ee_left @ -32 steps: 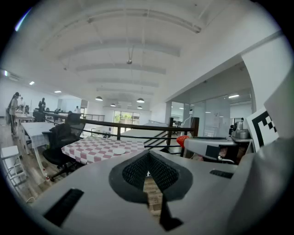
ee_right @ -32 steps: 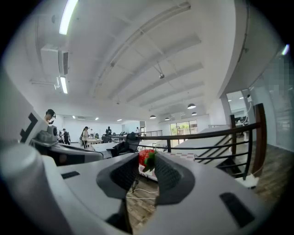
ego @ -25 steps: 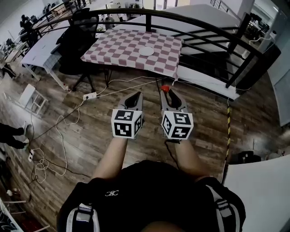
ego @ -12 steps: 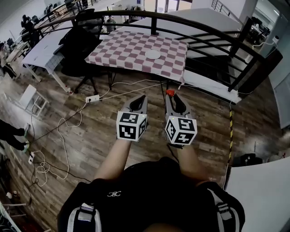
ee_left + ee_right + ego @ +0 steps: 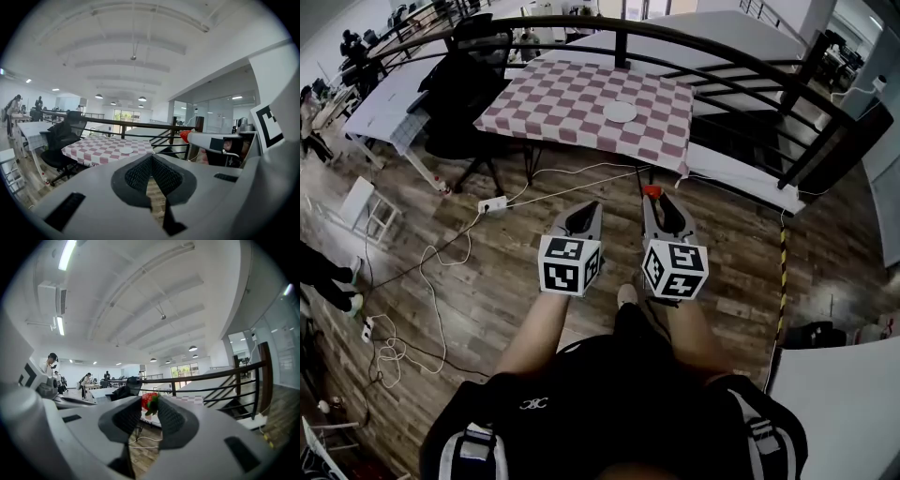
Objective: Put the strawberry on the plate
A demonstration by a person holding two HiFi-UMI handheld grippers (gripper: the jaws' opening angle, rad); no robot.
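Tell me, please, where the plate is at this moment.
The plate lies on the checkered table, towards the table's right side. It is at the top centre of the head view, just on the near side of the dark railing.

Approach phase: I am walking toward the checkered table (image 5: 572, 103), which is growing slightly larger in the head view while the plate (image 5: 620, 112) is drifting rightward. The left gripper (image 5: 585, 208) and right gripper (image 5: 655, 197) are sinking lower in frame, and my shoe (image 5: 626, 295) is appearing between them.
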